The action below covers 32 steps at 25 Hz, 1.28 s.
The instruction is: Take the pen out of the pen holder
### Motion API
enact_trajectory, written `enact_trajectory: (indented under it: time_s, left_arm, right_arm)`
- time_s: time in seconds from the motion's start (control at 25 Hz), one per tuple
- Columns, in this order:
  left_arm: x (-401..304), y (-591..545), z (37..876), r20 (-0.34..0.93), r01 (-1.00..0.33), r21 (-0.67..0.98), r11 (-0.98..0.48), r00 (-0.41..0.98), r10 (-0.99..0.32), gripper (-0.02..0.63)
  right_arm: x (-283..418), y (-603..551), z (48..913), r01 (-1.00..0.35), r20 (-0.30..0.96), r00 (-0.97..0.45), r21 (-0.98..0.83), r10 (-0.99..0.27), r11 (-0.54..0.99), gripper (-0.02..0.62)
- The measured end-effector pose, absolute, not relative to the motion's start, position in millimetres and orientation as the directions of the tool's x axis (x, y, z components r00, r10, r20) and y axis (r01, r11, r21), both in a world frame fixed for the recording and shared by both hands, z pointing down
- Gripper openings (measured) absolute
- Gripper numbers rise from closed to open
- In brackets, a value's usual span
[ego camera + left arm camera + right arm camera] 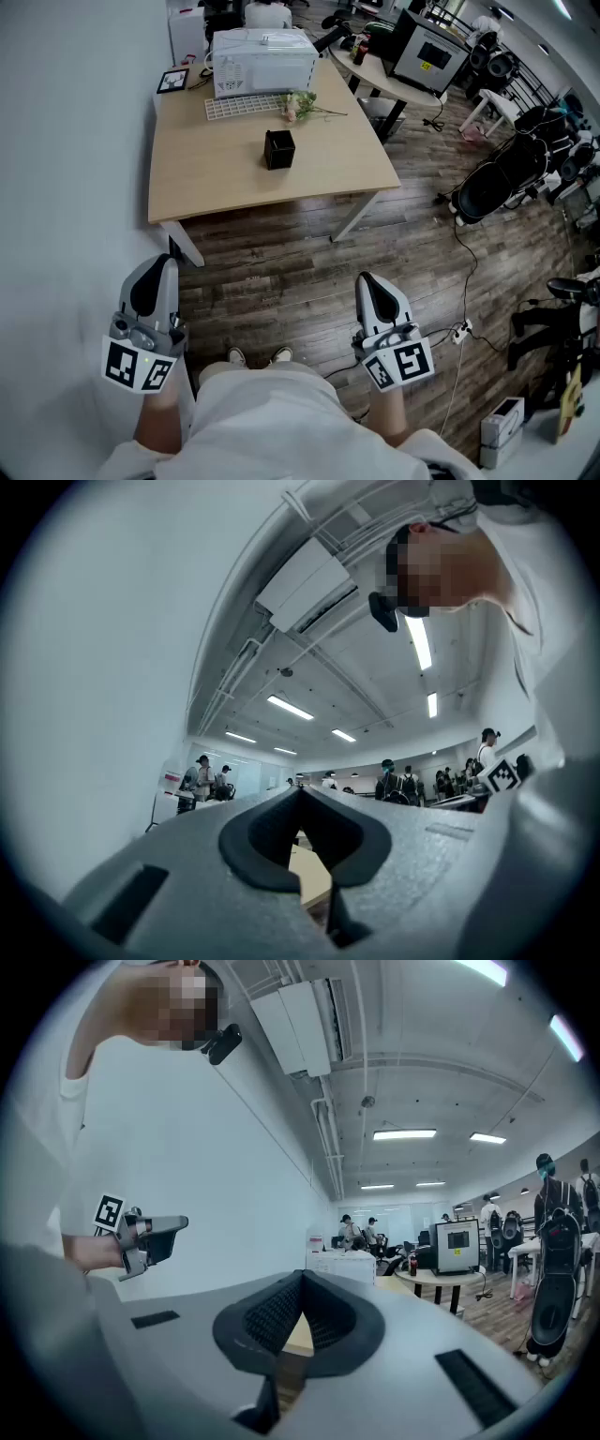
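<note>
Well back from the table [206,178], our left gripper [165,267] and right gripper [368,281] are pressed together, empty (pen holder [279,148] far ahead); we should step closer first.

Wooden desk [206,178], sparsely set.
Black pen holder [279,149] mid-desk; white microwave [262,58], keyboard [246,106] and flowers [300,105] (lying flat) along the far edge.

Head view looks down; gripper views (far back) share table [216,159]
</note>
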State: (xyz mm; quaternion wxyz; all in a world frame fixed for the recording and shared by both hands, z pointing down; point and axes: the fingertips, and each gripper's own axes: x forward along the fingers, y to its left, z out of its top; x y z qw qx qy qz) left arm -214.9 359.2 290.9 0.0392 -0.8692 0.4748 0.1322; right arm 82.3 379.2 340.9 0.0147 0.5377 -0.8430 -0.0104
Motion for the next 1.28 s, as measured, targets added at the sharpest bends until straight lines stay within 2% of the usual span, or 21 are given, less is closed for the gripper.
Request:
enact_trajectory:
  time_s: [0.44,0.64,0.76,0.8,0.88,1.08,1.28]
  left_arm:
    - [-219.3,364.5,283.5,-0.278,-0.834,0.05,-0.55,0.517,-0.809,0.011]
    - [-206.8,362.1,278.7,-0.286,-0.818,0.047,-0.573,0.539,-0.793,0.011]
    - [-196.5,358.7,282.2,-0.281,-0.794,0.048,-0.605,0.571,-0.771,0.011]
    - [-193.8,356.7,284.3,-0.277,-0.792,0.046,-0.609,0.576,-0.769,0.047]
    - [-191.2,350.4,290.5,-0.265,-0.793,0.065,-0.605,0.571,-0.777,0.175]
    - [-191.1,330.6,299.4,-0.257,-0.771,0.257,-0.582,0.526,-0.811,0.433]
    - [-173.6,336.2,304.1,-0.215,-0.802,0.215,-0.557,0.518,-0.828,0.495]
  right_arm:
    - [69.7,375.4,339.5,-0.898,0.001,-0.439,0.025,-0.898,0.439,-0.002]
    - [57.4,379.9,343.3,-0.831,0.015,-0.556,-0.028,-0.831,0.556,0.0]
    - [58.8,382.7,347.7,-0.83,0.019,-0.558,-0.03,-0.83,0.557,0.0]
    - [61.7,382.6,349.1,-0.833,0.02,-0.554,-0.032,-0.833,0.553,0.0]
    - [68.5,382.8,351.0,-0.832,0.023,-0.554,-0.035,-0.832,0.553,0.0]
    - [87.5,385.0,353.4,-0.824,0.022,-0.565,-0.049,-0.825,0.564,0.0]
    - [104.9,390.2,369.0,-0.82,0.019,-0.569,-0.08,-0.822,0.567,0.0]
